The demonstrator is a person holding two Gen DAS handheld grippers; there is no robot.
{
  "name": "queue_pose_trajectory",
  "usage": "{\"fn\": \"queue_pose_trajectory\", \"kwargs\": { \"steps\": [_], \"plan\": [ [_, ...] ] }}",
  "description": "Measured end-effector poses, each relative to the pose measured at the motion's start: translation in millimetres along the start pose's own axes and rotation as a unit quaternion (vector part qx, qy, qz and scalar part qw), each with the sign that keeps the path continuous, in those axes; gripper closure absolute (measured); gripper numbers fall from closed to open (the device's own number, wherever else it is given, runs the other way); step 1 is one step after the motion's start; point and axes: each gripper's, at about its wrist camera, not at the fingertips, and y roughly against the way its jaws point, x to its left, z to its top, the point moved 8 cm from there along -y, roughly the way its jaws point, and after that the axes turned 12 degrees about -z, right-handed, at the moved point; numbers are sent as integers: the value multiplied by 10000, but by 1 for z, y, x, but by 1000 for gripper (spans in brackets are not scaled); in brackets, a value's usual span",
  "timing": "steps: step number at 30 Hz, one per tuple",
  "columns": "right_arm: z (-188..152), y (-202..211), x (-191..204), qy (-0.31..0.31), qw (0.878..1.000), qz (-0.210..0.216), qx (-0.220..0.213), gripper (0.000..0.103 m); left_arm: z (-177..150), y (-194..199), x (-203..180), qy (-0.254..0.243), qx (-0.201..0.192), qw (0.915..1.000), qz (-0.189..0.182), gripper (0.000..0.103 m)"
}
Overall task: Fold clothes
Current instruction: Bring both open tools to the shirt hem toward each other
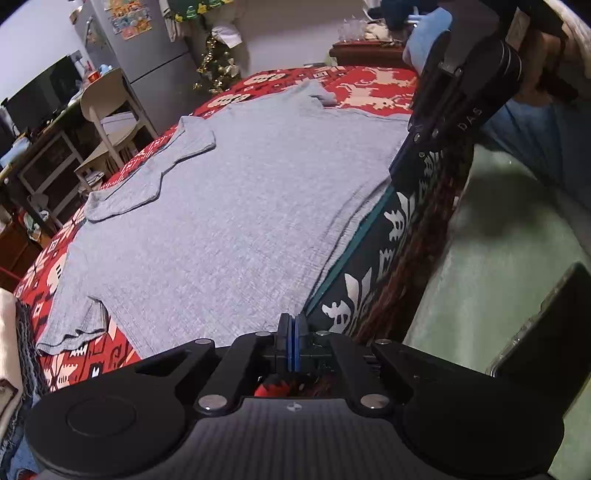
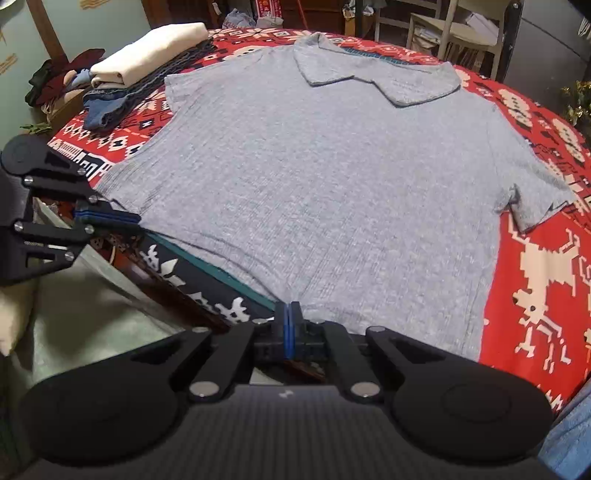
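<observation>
Right wrist view: a grey collared shirt (image 2: 325, 177) is seen spread flat on the tabletop, which is covered by a red patterned cloth (image 2: 535, 266). The collar lies at the far side and the hem at the near edge, where a dark patterned border (image 2: 192, 273) of the cloth hangs down. The right tongs (image 2: 290, 314) are pressed together at the hem; whether fabric is pinched between the blue pads cannot be told. The left tongs (image 2: 107, 218) are likewise clenched at the hem's left corner, just beside the tabletop's edge, and a grasp on the cloth cannot be confirmed.

A stack of folded clothes (image 2: 147, 55) is set on the tabletop beyond the shirt's left sleeve, close to it. Chairs (image 2: 454, 33) are seen behind the far edge.

From the left wrist view, the shirt (image 1: 236, 206) is seen lengthwise, with a pale chair (image 1: 107, 110), a grey refrigerator (image 1: 147, 48) and a small decorated tree (image 1: 216, 70) behind the tabletop.
</observation>
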Motion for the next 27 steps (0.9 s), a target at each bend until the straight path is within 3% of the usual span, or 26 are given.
{"fn": "queue_pose_trajectory", "kwargs": {
  "steps": [5, 8, 10, 17, 18, 21, 27],
  "plan": [
    [3, 4, 3, -58, 9998, 138, -97, 100, 2, 2, 3, 270, -92, 9996, -60, 93],
    [10, 13, 3, -136, 9990, 196, -369, 98, 6, 7, 3, 312, -208, 9993, -84, 92],
    [15, 14, 3, -29, 9986, 77, -518, 90, 12, 10, 3, 357, -341, 9987, -119, 92],
    [15, -1, 13, 808, 9940, -421, -612, 88, 21, 4, 9, 420, -410, 9983, -6, 88],
    [15, -3, 13, 839, 9936, -453, -608, 88, 20, 4, 10, 508, -415, 9978, -43, 87],
    [15, -5, 12, 807, 9942, -430, -559, 103, 15, 3, 12, 630, -370, 9973, -39, 87],
    [9, -5, 13, 688, 9966, -243, -386, 102, 7, 3, 15, 944, -366, 9947, -152, 87]
  ]
}}
